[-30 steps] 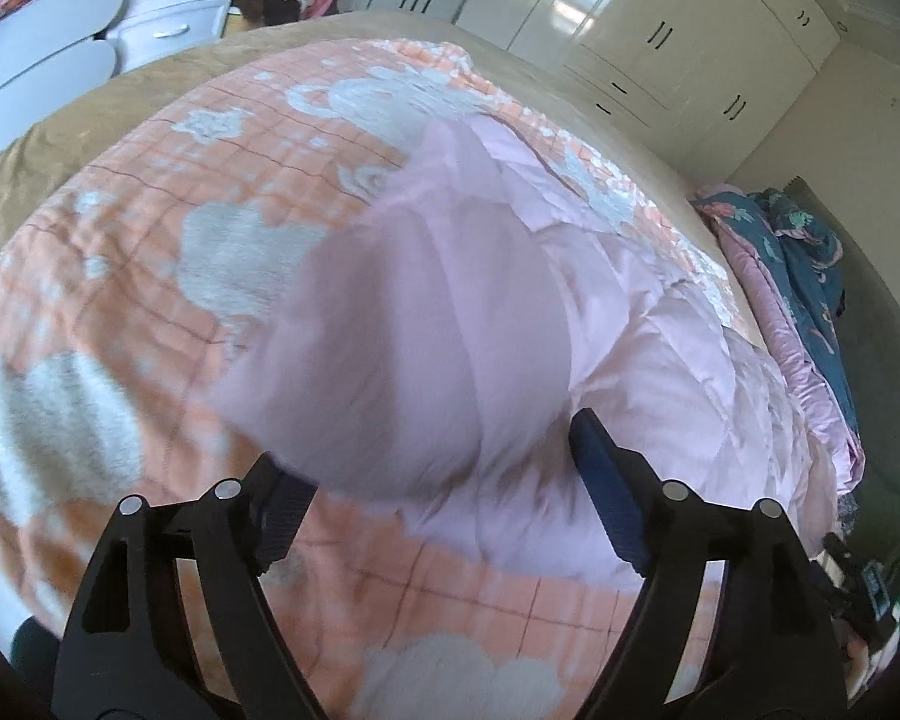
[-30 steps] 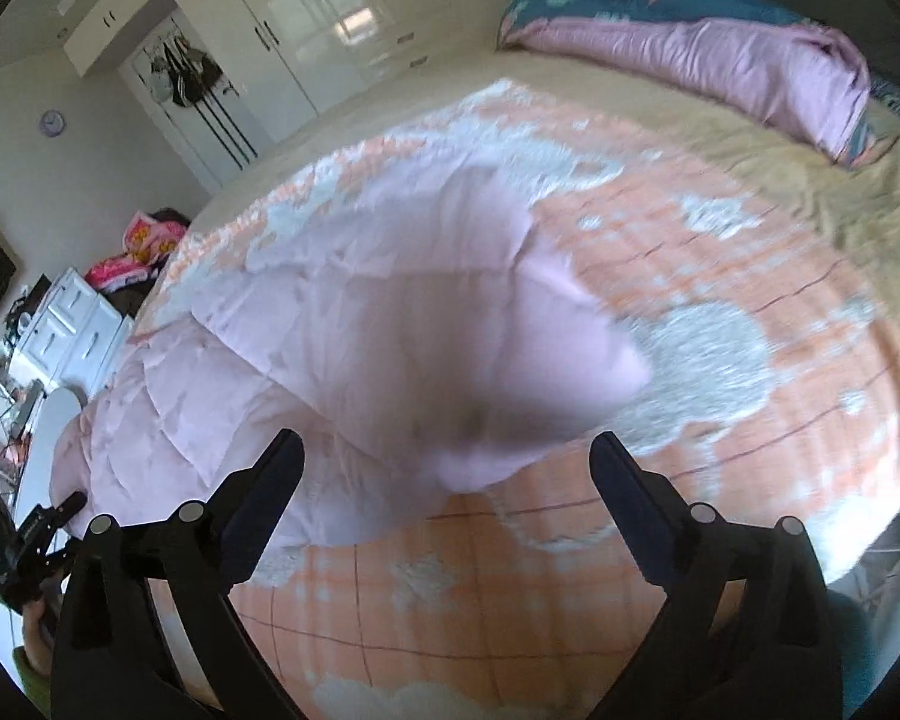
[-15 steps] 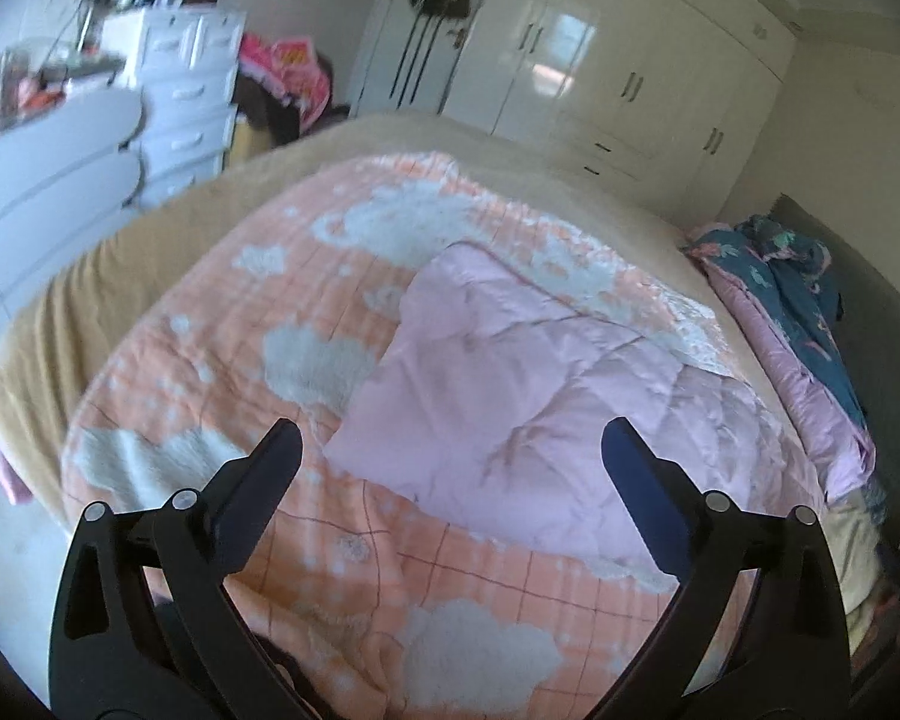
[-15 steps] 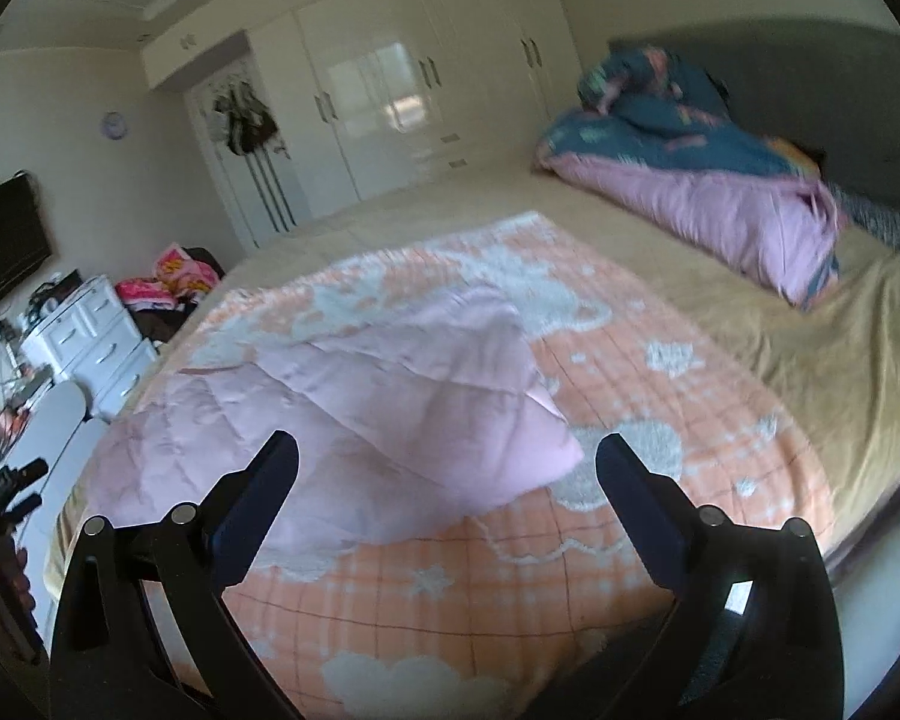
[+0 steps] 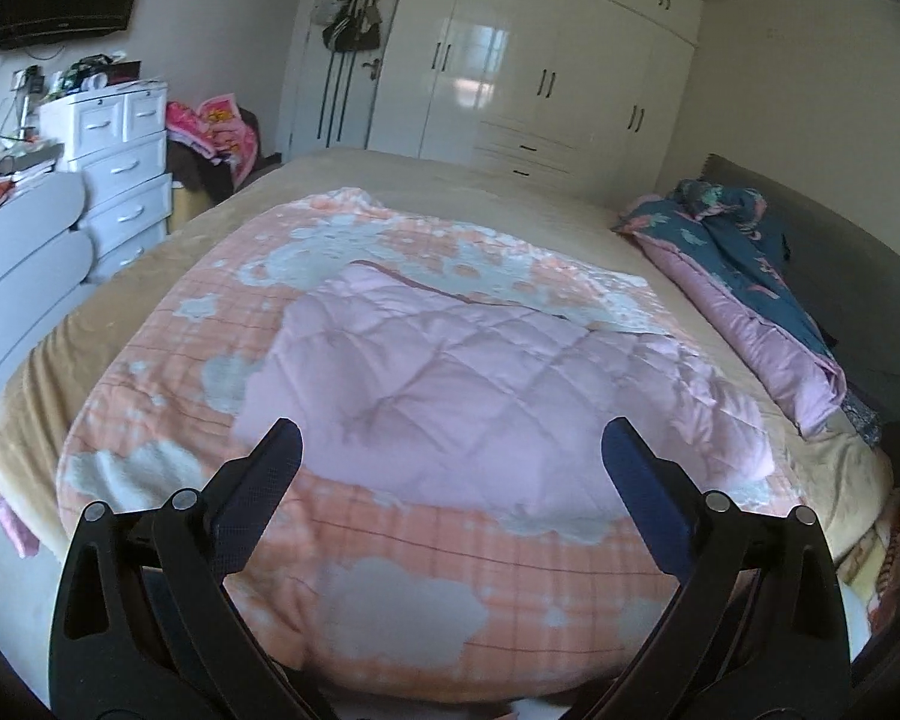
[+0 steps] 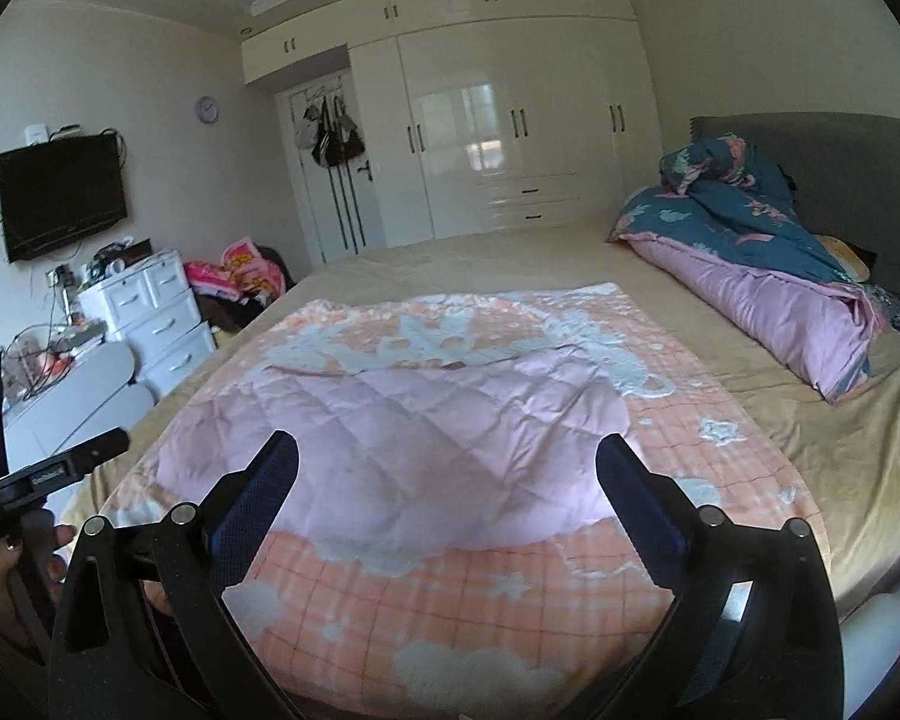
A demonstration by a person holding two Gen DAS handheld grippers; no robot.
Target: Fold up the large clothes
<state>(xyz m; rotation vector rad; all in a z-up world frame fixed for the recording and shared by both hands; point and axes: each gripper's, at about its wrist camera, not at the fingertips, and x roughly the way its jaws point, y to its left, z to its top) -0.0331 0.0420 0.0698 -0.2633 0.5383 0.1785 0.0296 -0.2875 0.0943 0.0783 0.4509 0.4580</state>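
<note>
A pale pink quilted garment (image 5: 480,384) lies folded over on an orange checked blanket with white clouds (image 5: 426,588) on the bed. It also shows in the right wrist view (image 6: 414,444), on the same blanket (image 6: 450,612). My left gripper (image 5: 450,462) is open and empty, held back from the bed's near edge. My right gripper (image 6: 447,468) is open and empty, also back from the bed. The left gripper's body (image 6: 42,474) shows at the left of the right wrist view.
A rolled pink and dark blue duvet (image 5: 750,300) lies along the headboard side, also in the right wrist view (image 6: 768,276). White drawers (image 5: 120,162) and a rounded white table (image 5: 24,252) stand left of the bed. White wardrobes (image 6: 510,132) line the far wall.
Both grippers pulled back and up from the bed. The pink garment's raised flap dropped and now lies flat. The view widened from the garment to the whole room.
</note>
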